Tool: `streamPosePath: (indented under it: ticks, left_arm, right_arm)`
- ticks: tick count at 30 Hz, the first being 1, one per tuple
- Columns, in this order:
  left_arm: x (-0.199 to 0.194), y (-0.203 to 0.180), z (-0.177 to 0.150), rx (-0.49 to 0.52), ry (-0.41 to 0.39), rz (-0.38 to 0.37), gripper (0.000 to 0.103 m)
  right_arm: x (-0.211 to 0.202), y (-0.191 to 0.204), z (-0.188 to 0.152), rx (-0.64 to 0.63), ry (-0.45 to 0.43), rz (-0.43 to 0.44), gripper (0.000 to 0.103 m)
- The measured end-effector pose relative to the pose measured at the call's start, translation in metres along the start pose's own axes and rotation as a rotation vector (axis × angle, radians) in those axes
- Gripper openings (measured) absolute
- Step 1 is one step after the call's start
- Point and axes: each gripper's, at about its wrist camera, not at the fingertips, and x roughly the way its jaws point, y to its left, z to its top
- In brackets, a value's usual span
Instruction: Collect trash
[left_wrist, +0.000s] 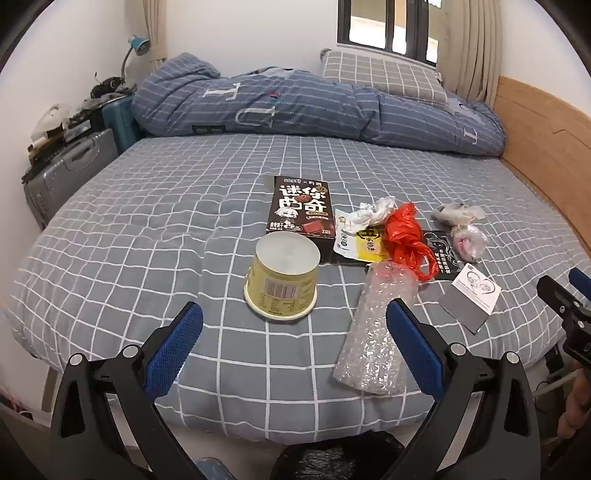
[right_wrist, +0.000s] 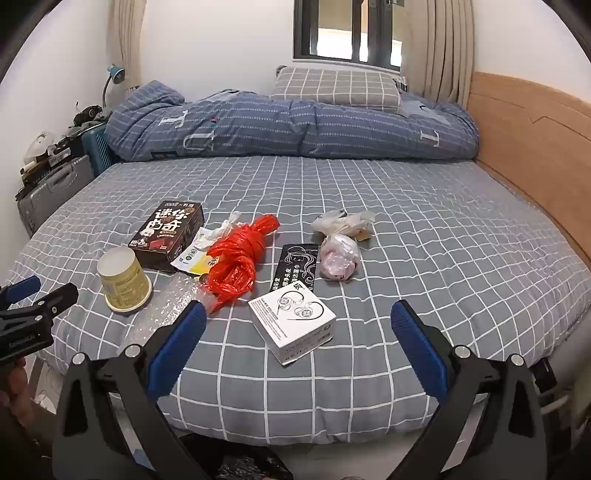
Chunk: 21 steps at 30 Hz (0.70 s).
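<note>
While both sets of jaws stand wide apart and empty above the bed (left_wrist: 147, 229), bring the left gripper (left_wrist: 293, 325) down squarely over the upturned yellow paper cup (left_wrist: 282, 277). Keep the right gripper (right_wrist: 299, 325) centred on the white earphone box (right_wrist: 293, 325). Red plastic bag (right_wrist: 238, 258), bubble wrap (left_wrist: 373, 332) and cookie box (left_wrist: 301, 212) lie clustered mid-bed, crumpled and light.

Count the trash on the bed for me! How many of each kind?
Boxes: 2 (dark snack box, white earphone box)
Cups: 1 (yellow cup)
Plastic bags and wraps: 4 (red bag, bubble wrap, pinkish bag, clear bag)
Flat packets: 2 (black packet, yellow-white wrapper)
Total: 9
</note>
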Motion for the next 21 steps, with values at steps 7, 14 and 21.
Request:
streamPosePath:
  ticks: [7,14,21]
  left_arm:
    - [0.0021,0.0068,0.0036,-0.008,0.012,-0.003,0.097]
    - [0.0029,0.0039,0.0009,0.004,0.007,0.014,0.097]
    - [0.0043,0.0034,0.0002,0.009,0.010,0.019,0.097]
  right_arm:
    - [0.0004,0.0018,0.0005,-0.006,0.010,0.003,0.096]
    - [0.0064,0.0046,-0.0025,-0.011,0.015,0.006,0.096]
    - [0.0013,0.0042,-0.0003,-0.016,0.014,0.010,0.096]
